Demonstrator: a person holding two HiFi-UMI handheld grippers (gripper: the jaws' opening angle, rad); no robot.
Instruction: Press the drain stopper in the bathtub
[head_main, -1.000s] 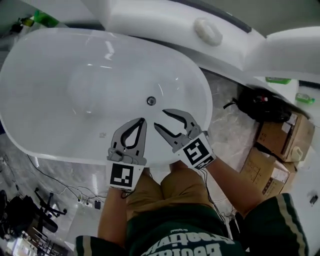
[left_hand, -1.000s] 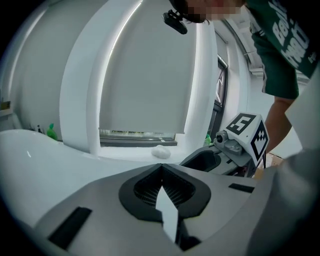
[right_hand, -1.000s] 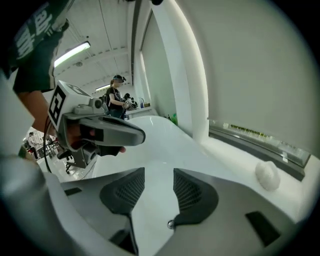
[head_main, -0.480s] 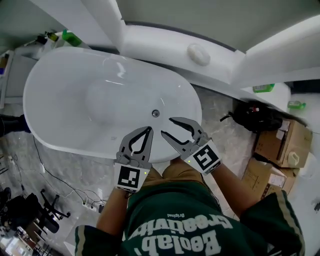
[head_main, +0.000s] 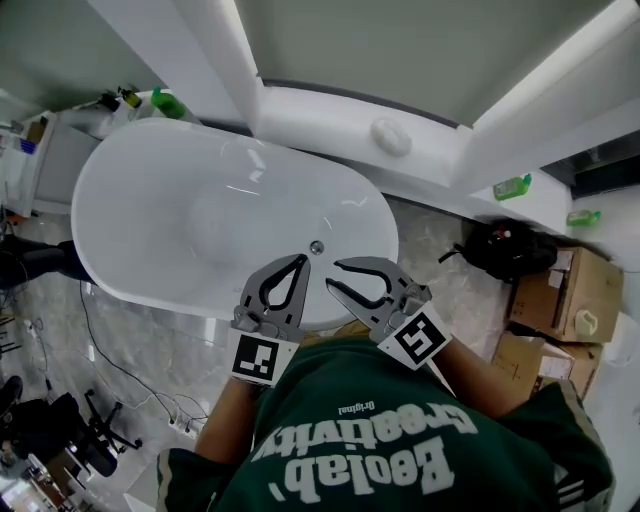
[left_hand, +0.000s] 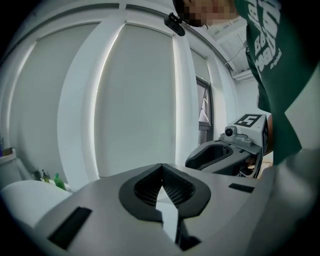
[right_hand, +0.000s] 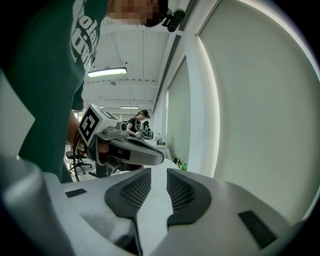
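Held out from a person in a green shirt (head_main: 370, 450), the left gripper (head_main: 298, 262) has its jaws together, empty. The right gripper (head_main: 332, 274) has jaws slightly apart, just closing on nothing. Beyond both, the drain stopper (head_main: 316, 246) sits untouched in the white bathtub (head_main: 130, 200) floor.

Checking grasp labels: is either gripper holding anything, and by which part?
Nothing held. The left gripper is shut, empty; the right gripper has just been closing, with a gap and nothing between its fingers.
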